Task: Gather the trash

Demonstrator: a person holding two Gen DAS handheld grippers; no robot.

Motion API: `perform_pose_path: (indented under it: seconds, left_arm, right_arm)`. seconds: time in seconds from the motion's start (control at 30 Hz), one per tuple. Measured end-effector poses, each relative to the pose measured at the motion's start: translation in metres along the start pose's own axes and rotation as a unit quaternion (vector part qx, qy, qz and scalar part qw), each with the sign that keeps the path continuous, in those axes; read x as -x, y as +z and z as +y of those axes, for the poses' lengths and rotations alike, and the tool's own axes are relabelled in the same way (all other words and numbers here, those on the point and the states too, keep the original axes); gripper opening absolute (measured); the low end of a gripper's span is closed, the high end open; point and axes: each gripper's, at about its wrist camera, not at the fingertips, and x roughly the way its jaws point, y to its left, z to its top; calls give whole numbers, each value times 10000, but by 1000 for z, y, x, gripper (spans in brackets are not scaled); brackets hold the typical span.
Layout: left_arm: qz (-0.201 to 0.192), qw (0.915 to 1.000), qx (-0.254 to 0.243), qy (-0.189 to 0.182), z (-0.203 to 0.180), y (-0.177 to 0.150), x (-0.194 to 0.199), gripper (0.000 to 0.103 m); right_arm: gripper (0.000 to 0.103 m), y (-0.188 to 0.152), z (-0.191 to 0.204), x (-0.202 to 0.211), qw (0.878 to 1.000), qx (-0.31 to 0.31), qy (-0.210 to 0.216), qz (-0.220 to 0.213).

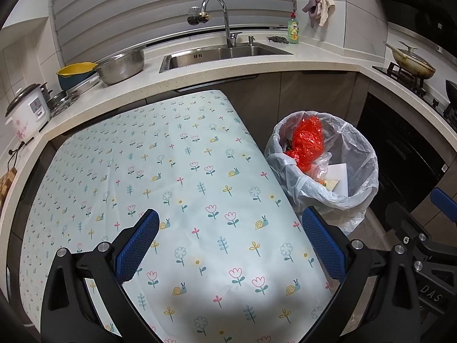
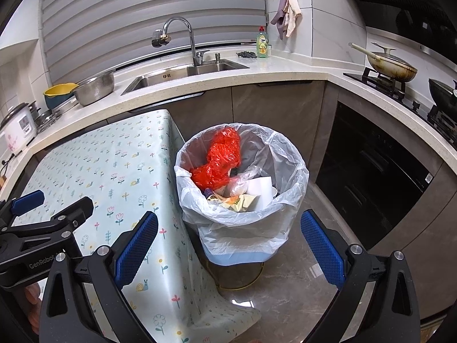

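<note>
Both the left hand-held gripper (image 1: 230, 245) and right hand-held gripper (image 2: 228, 247) are being held released, empty. The thin, soft, slippery bin liner (image 2: 288, 154), standing right of the worktop (image 2: 100, 165), is probably best being gathered at its rim.

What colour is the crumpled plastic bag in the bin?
Bright red plastic bag, clearest in the right wrist view.

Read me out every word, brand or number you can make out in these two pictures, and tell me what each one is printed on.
"GenRobot": white lettering on the black body of the left gripper, seen from the right wrist view; the letters after it are cut off.
"DAS": raised letters on the black body of the right gripper, seen from the left wrist view.
Green dish soap bottle with red cap: label too small to read.
White rice cooker with pink flowers: panel too blurred to read.
</note>
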Motion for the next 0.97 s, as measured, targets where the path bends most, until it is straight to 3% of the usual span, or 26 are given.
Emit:
perform_pose_path:
  seconds: [0.97]
  left_arm:
    - [14,10000,21,-5,4,0,-3,96]
  right_arm:
    - [97,-1,3,-2,10000,-7,-24,-1]
